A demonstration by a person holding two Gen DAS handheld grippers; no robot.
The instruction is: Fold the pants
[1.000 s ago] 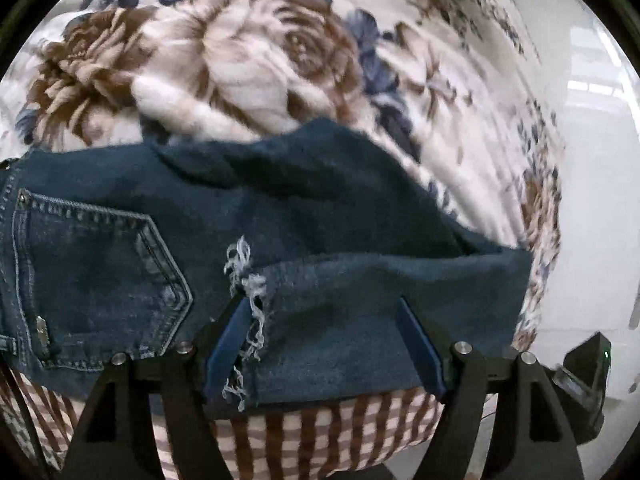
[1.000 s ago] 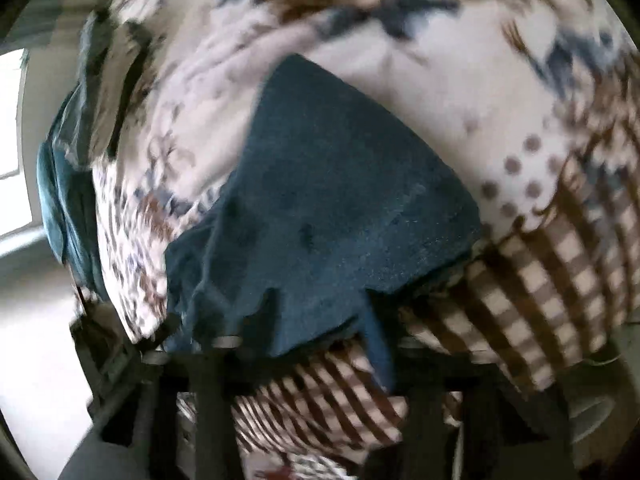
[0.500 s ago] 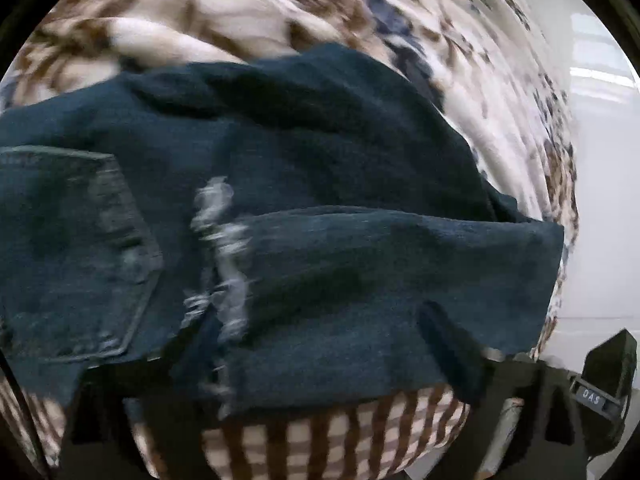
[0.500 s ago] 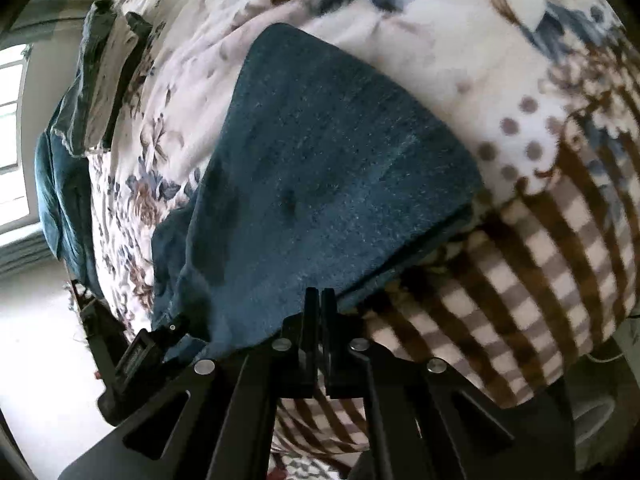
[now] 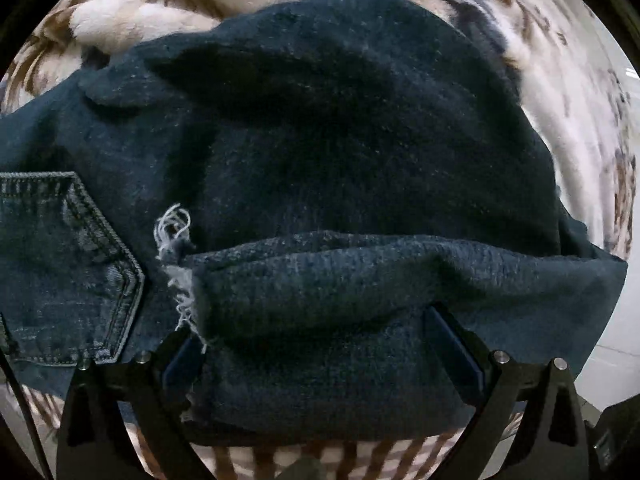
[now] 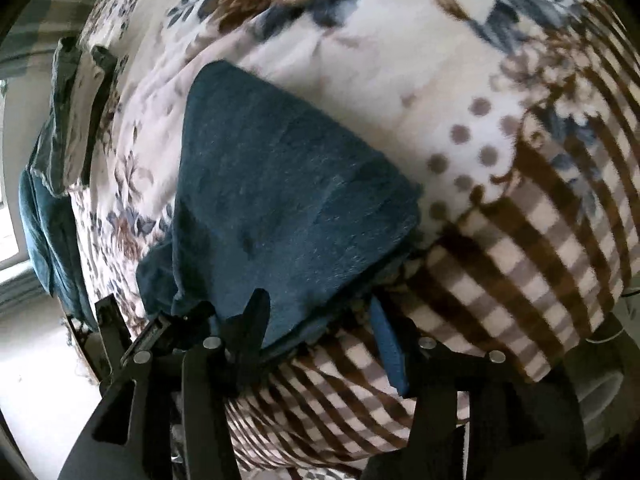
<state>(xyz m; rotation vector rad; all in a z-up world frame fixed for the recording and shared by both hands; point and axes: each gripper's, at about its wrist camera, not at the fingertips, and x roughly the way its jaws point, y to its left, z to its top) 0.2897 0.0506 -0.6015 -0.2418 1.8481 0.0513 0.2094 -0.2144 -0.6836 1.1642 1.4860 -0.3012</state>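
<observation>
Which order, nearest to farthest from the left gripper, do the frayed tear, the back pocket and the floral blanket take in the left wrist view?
From the left gripper:
1. Frayed tear: just above its left finger.
2. Back pocket: further left, at the picture's edge.
3. Floral blanket: beyond the jeans, along the top.

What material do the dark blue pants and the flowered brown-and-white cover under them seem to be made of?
The dark blue pants look like denim: matte woven grain, a stitched back pocket and pale frayed threads at a rip. The flowered brown-and-white cover looks like soft fleece or plush, with a fuzzy, slightly napped surface; the exact fibre cannot be told.
</observation>
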